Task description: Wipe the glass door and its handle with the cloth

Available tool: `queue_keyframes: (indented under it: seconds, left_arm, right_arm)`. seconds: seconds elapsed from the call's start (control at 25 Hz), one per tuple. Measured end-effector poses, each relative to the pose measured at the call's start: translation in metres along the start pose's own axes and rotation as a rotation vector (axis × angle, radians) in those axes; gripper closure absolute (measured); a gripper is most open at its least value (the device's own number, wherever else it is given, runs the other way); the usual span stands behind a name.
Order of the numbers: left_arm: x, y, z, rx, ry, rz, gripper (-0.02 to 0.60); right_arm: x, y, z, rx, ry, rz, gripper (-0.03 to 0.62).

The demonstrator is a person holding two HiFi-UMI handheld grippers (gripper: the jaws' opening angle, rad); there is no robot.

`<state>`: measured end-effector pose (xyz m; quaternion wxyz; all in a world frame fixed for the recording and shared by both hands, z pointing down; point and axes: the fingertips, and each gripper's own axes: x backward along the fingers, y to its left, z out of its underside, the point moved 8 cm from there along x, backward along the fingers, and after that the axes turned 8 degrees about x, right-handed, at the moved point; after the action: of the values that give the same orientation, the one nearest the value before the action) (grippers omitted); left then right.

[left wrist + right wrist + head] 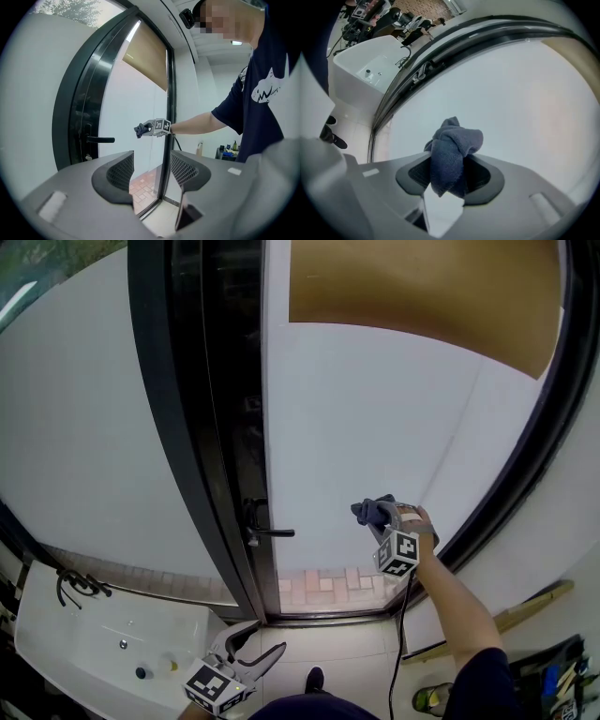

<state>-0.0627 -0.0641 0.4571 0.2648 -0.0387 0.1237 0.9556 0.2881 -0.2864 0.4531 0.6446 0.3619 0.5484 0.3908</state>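
A person's right hand (424,524) is reaching forward with the right gripper (380,521), its two dark jaws clamping a bunched, dark blue-grey terry cloth (372,511). In the right gripper view the cloth (452,150) is bulging up out of the closed jaws of the right gripper (450,176) and pointing at the pale pane. The cloth is sitting at the lower part of the tall, black-framed, frosted glass door (375,409), to the right of the black lever handle (267,532) and apart from it. Whether the fabric is actually pressing on the glass cannot be made out.

The left gripper (270,635) is hanging low by the person's body, well below the handle, its jaws standing wide apart and holding nothing. The left gripper view is looking across the left gripper (152,171) toward the door, with floor and door frame showing in the gap between the jaws, and the lever handle (99,139) projecting from the dark frame.

A tan roller blind (422,287) is covering the top of the pane. A white rectangular washbasin (94,643) with a black tap (75,585) is standing to the left of the door.
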Motion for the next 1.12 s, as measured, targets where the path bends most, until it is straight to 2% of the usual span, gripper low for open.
queue_keyframes:
  seconds: [0.16, 0.28, 0.48, 0.6, 0.72, 0.88, 1.12]
  left_arm:
    - [0.003, 0.000, -0.001, -0.001, -0.001, -0.005, 0.342]
    - [0.009, 0.003, -0.001, -0.010, -0.010, -0.023, 0.342]
    - [0.016, 0.006, -0.004, -0.012, -0.031, -0.048, 0.342]
    - [0.023, 0.007, -0.004, -0.011, -0.035, -0.067, 0.342]
    - [0.027, 0.011, -0.005, -0.011, -0.044, -0.091, 0.342]
    - [0.035, 0.013, -0.016, -0.023, -0.050, -0.145, 0.341]
    - [0.040, 0.010, -0.014, -0.025, -0.074, -0.151, 0.339]
  right_arm:
    - [0.005, -0.004, 0.004, -0.070, 0.011, 0.007, 0.418]
    - [0.014, -0.010, -0.014, -0.141, -0.061, 0.025, 0.419]
    - [0.021, -0.020, -0.080, -0.163, -0.244, -0.006, 0.419]
    - [0.019, -0.031, -0.129, -0.234, -0.353, -0.032, 0.418]
    - [0.015, -0.045, -0.175, -0.346, -0.442, -0.093, 0.418]
    - [0.003, -0.052, -0.225, -0.482, -0.503, -0.215, 0.418]
    - [-0.031, -0.036, -0.272, -0.537, -0.461, -0.333, 0.418]
